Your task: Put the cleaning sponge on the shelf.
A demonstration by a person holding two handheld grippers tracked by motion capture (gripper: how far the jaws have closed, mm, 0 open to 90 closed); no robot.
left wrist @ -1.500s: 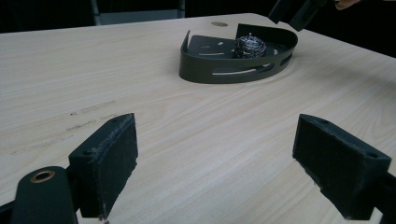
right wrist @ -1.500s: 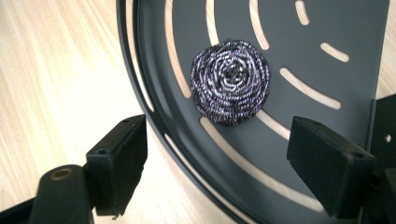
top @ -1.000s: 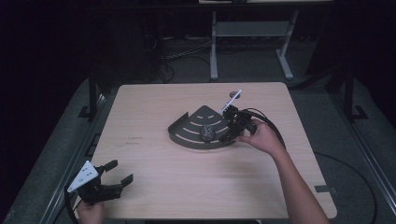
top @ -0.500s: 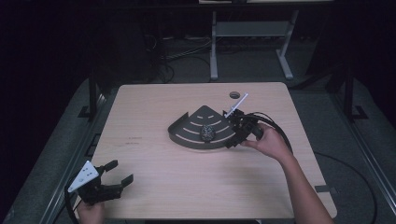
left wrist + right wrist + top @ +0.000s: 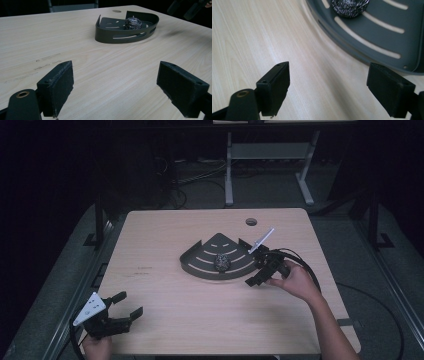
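right tool (image 5: 256, 274) empty, silvery wire scourer (image 5: 222, 262), dark tray (image 5: 200, 266)

From my seat I see a pale wooden table (image 5: 165, 255) with a small round hole (image 5: 251, 222) near its far edge, right of the middle. A few faint dark scuffs (image 5: 145, 269) mark its left half. Behind the table stands a light metal desk frame (image 5: 229, 175), with loose cables (image 5: 200, 180) on the grey floor (image 5: 350, 245) beside it. A black stand (image 5: 97, 225) sits just off the table's far left corner.
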